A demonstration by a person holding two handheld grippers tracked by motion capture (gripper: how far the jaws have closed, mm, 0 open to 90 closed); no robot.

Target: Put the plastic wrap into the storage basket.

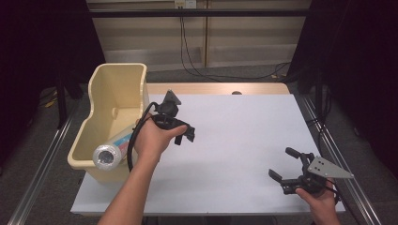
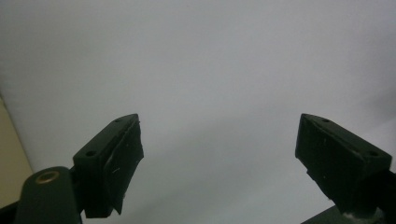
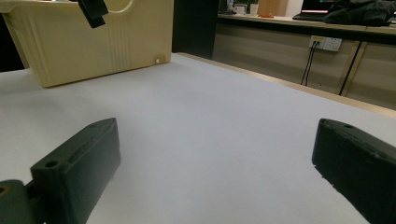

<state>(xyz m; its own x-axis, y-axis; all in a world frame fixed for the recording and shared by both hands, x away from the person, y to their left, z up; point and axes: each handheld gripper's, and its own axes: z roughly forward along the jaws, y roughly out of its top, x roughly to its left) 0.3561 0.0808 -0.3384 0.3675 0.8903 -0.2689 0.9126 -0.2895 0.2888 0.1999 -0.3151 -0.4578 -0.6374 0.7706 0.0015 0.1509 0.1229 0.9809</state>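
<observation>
Left gripper [image 1: 184,132], held in the left hand [image 1: 155,138], jaws apart with nothing between them; its own view shows both pads [image 2: 122,161] over bare white table top [image 2: 210,70]. It hangs just to the right of the cream plastic bin [image 1: 119,79], pointing down and toward the table's middle. Right gripper [image 1: 284,165], held in the right hand [image 1: 321,197] at the near right corner, jaws spread wide and empty, low and level over the sheet; well apart from the left gripper, across open table [image 1: 244,136]. Beside the left hand, inside the bin's near end: a roll wrapped in clear film [image 1: 110,152], lying tilted with one round end up against the near wall, printed wrapper showing pink and blue. From the right gripper view the bin [image 3: 84,42] stands far across the white surface, its ribbed side wall facing. Beyond the far table edge: grey floor, black cables [image 1: 197,56], a wall socket [image 1: 184,3].
</observation>
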